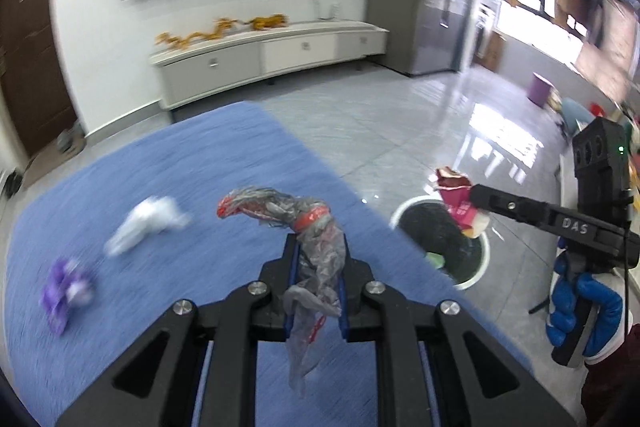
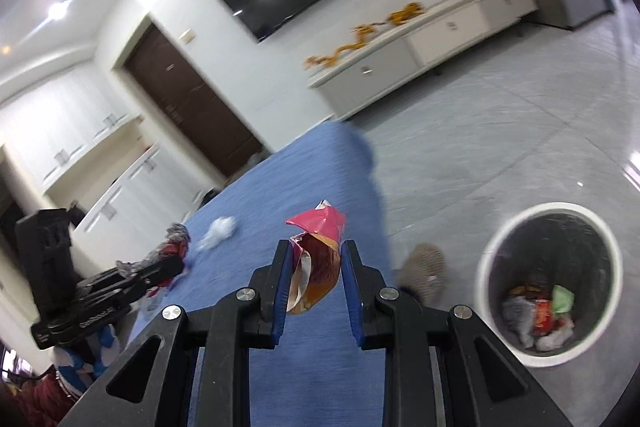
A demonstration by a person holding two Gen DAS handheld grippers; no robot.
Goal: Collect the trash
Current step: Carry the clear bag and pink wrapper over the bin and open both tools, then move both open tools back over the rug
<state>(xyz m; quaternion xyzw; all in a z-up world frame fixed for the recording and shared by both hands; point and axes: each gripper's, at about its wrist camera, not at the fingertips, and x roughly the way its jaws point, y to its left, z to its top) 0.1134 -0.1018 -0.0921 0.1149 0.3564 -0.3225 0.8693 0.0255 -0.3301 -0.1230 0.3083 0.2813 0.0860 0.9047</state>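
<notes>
My left gripper (image 1: 316, 247) is shut on a crumpled grey plastic bag with red print (image 1: 304, 227), held over the blue table (image 1: 180, 155). My right gripper (image 2: 314, 255) is shut on a pink and orange snack wrapper (image 2: 320, 251). In the left wrist view that right gripper (image 1: 476, 197) holds the wrapper (image 1: 456, 193) above the white-rimmed bin (image 1: 478, 279) on the floor. The bin (image 2: 496, 247) holds several pieces of trash. A white crumpled tissue (image 1: 148, 221) and a purple wrapper (image 1: 68, 287) lie on the table. From the right wrist I see the left gripper (image 2: 176, 265) with its bag (image 2: 168, 247).
A white TV cabinet (image 1: 272, 57) with a golden dragon figure stands under a wall television. Grey tiled floor (image 1: 400, 115) lies beyond the table's right edge. A slippered foot (image 2: 424, 267) stands by the bin. A blue-gloved hand (image 1: 584, 311) grips the right handle.
</notes>
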